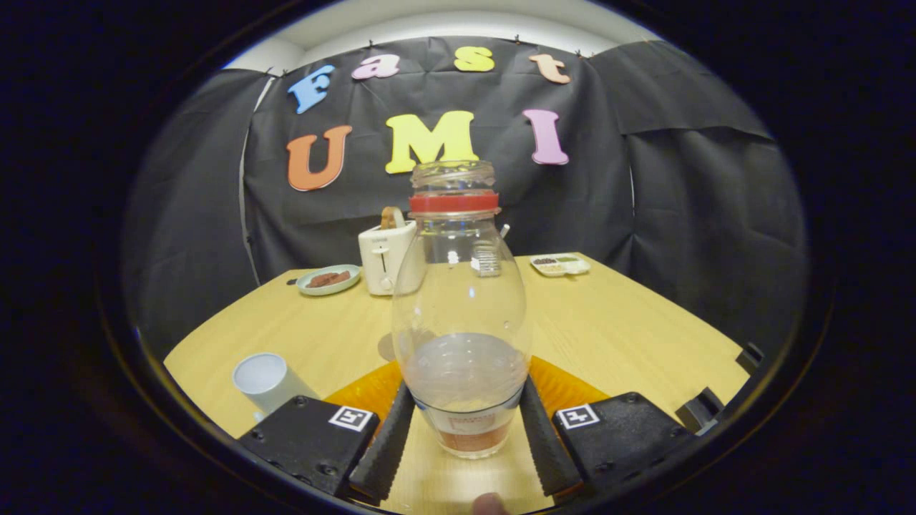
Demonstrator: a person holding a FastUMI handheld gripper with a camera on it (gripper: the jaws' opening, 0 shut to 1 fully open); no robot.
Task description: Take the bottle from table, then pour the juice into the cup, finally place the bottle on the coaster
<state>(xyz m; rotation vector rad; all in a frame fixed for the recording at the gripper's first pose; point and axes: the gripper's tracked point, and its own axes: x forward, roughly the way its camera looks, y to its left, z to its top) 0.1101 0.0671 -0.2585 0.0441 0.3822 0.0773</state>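
Observation:
A clear plastic bottle (461,315) with a red neck ring and an open mouth stands upright between my fingers. My gripper (466,392) is shut on its lower body, one finger pressing each side. A little reddish juice shows at its bottom. An orange coaster (365,390) lies on the table right behind and under the bottle, showing past both fingers. A white cup (263,378) stands to the left of my left finger, its mouth facing up; I cannot tell what is in it.
On the far side of the wooden table (630,336) stand a white toaster (383,259), a green plate with food (328,280) to its left and a small white tray (559,265) to the right. A person's fingertip (490,504) shows below the bottle.

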